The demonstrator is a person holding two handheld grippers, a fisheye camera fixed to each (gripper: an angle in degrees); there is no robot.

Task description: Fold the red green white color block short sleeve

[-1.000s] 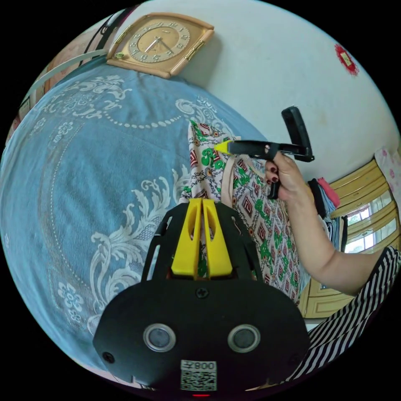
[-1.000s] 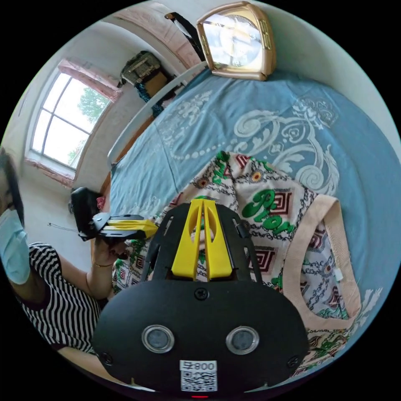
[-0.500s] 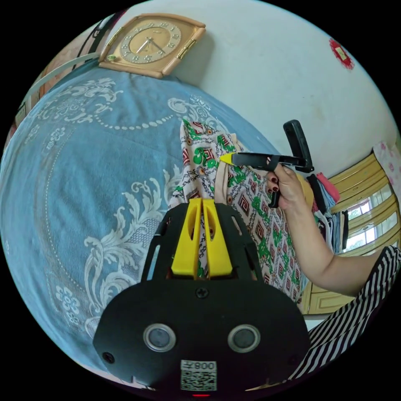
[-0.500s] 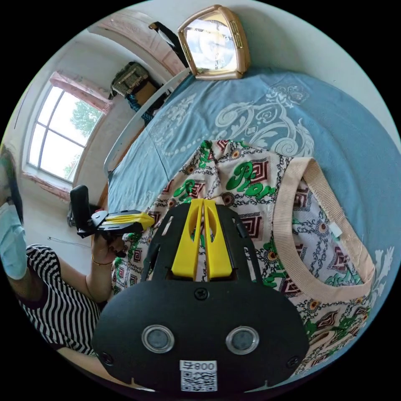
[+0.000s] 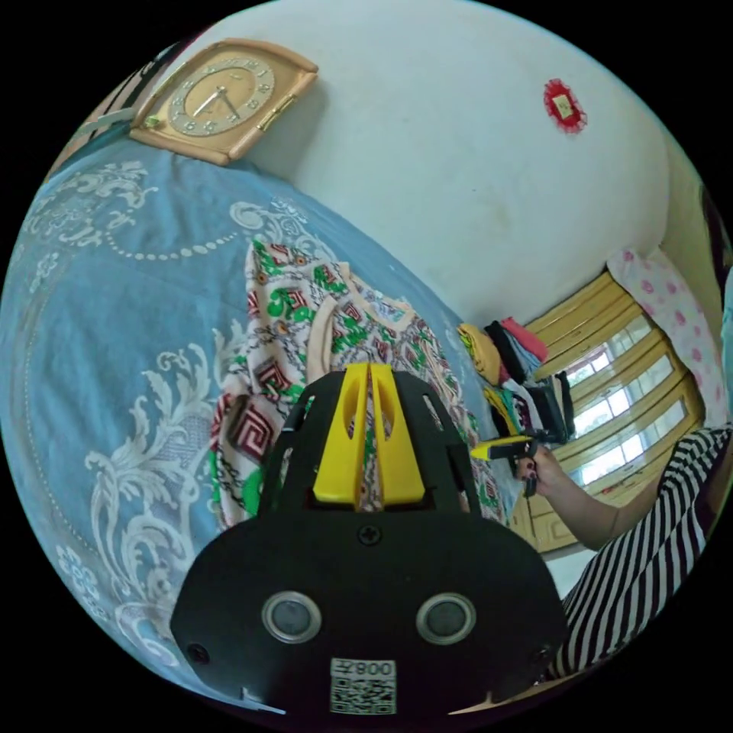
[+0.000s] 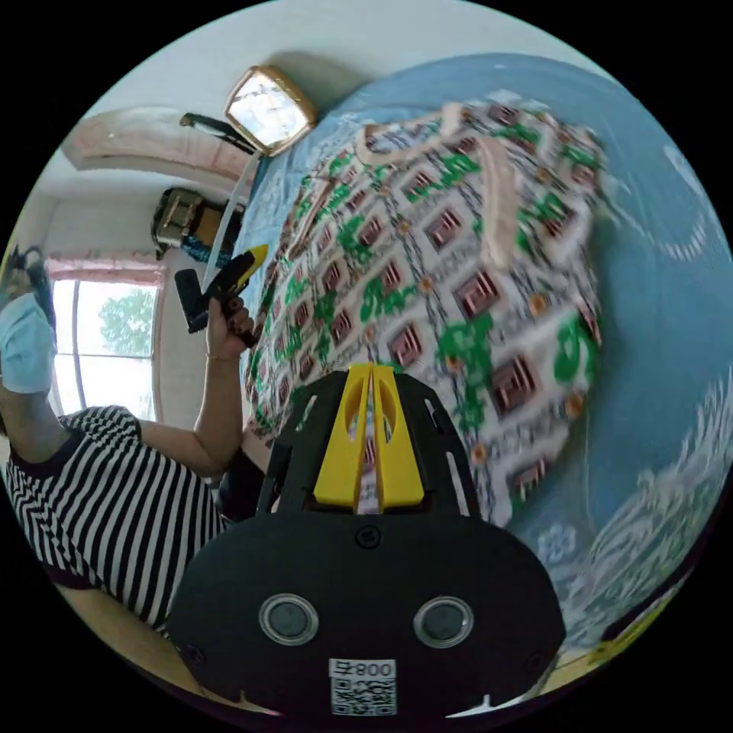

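The red, green and white patterned short sleeve shirt (image 5: 305, 328) lies spread on the blue bedcover (image 5: 114, 305), with its beige collar towards the wall. In the left gripper view my left gripper (image 5: 369, 370) is shut over the shirt's middle, and patterned cloth shows behind its jaws. My right gripper (image 5: 477, 452) is held in a hand, shut, at the shirt's near end. The right gripper view is blurred. There my right gripper (image 6: 369, 370) is shut at the hem of the shirt (image 6: 427, 252). My left gripper (image 6: 258, 253) is shut beside the shirt's edge. I cannot tell if either pinches cloth.
A gold framed clock (image 5: 217, 95) leans on the white wall at the head of the bed. A pile of folded clothes (image 5: 511, 351) sits past the shirt, near yellow-framed windows (image 5: 611, 405). A person in a striped top (image 6: 99, 489) stands at the bed's near side.
The shirt, held up by its shoulders a second ago, now lies flat. My right gripper has gone from the collar to the hem end. My left gripper has drawn back along the side.
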